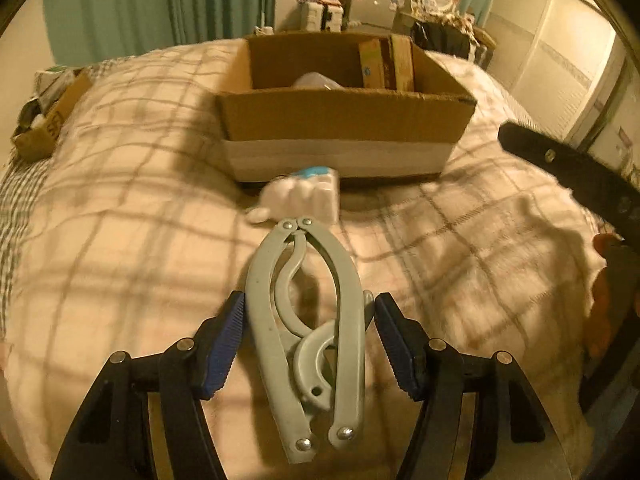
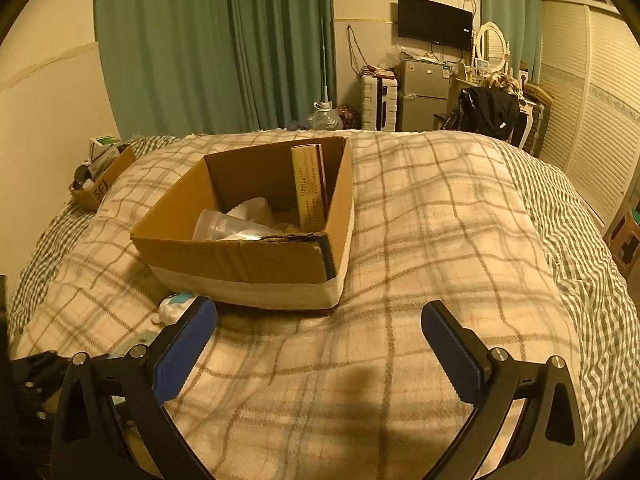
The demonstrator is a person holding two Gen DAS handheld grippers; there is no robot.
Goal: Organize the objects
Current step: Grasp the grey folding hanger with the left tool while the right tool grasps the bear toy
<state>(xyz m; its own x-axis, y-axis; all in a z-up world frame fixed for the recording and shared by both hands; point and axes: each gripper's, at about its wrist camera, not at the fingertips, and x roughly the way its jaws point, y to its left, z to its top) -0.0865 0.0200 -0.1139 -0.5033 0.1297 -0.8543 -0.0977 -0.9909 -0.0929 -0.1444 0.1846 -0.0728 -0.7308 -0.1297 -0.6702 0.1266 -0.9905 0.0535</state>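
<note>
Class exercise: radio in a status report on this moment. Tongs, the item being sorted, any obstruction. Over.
Left tongs straddling grey folding hanger, pads not clearly clamped. Right tongs open, empty. White-and-blue packet lies between hanger and cardboard box. Over.

Folded grey hanger flat on bed, perhaps plastic, near cardboard box

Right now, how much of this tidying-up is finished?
Partly done. The brown cardboard box already holds a clear plastic cup and a tall yellow-green carton. The left gripper has a grey folding metal hanger between its jaws, which look slightly open. A white-and-blue packet lies on the checked blanket. The right gripper is open, empty.
</note>
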